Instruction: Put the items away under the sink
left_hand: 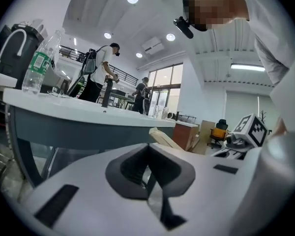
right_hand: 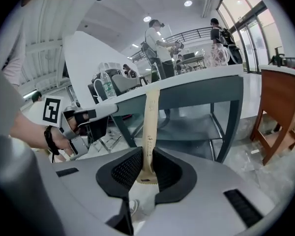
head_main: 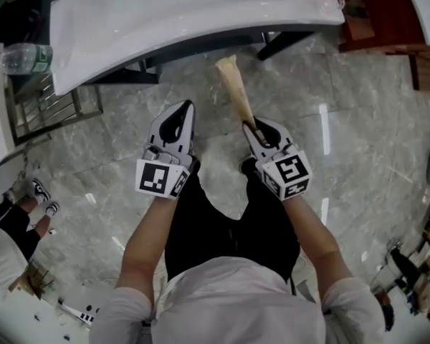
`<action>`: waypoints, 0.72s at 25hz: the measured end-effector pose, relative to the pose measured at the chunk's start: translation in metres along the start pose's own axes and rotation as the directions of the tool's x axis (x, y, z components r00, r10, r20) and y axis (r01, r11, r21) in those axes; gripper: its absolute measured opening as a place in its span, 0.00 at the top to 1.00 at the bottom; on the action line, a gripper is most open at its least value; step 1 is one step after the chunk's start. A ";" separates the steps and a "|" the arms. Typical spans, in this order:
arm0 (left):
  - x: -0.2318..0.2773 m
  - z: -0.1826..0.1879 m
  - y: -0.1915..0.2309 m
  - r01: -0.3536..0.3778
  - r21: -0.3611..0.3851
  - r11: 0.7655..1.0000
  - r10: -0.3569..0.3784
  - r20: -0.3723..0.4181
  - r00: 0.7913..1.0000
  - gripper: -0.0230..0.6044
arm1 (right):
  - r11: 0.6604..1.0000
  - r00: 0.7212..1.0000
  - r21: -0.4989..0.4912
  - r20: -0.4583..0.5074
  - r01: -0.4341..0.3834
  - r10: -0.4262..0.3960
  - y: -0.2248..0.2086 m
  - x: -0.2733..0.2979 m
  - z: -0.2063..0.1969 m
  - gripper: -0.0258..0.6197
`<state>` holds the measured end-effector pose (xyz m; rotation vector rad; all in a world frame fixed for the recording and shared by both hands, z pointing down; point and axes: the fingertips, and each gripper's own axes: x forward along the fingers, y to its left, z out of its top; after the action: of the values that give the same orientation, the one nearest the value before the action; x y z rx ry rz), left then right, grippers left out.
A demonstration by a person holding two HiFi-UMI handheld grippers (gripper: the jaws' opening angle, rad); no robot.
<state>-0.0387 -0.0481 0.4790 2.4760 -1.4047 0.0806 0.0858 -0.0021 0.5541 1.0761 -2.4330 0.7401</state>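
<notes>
Just short of the sink (head_main: pixel 201 20), the right tool (head_main: pixel 256 127) clamps a long beige pack (head_main: pixel 236 92) by its crimped end, jutting toward eleven o'clock, probably light and bendy, likely steadier gripped mid-length, while the left tool (head_main: pixel 184 110) at nine o'clock sits closed, empty.

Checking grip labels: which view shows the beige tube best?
Right gripper view: the beige tube sits clamped in the right gripper. Head view shows its full length from above; left gripper view only its tip.

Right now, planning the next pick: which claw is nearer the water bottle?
Left. The left claw is right of the bottle; the right claw, gripping a tube, is farther right.
</notes>
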 end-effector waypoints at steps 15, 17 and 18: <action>0.049 -0.104 0.030 0.046 0.006 0.999 -0.046 0.024 0.999 0.96 | 0.999 0.999 -0.020 0.023 0.042 -0.041 -0.070 0.102 -0.064 0.82; 0.051 -0.116 0.035 0.049 0.001 0.999 -0.049 0.019 0.999 0.96 | 0.998 0.998 -0.025 0.035 0.050 -0.049 -0.077 0.112 -0.065 0.82; 0.052 -0.121 0.038 0.048 0.002 0.999 -0.048 0.018 0.999 0.96 | 0.998 0.998 -0.028 0.042 0.053 -0.052 -0.079 0.118 -0.064 0.82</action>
<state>-0.0327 -0.0758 0.6128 2.5165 -1.3517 0.0494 0.0792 -0.0750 0.6921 1.1499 -2.4318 0.6701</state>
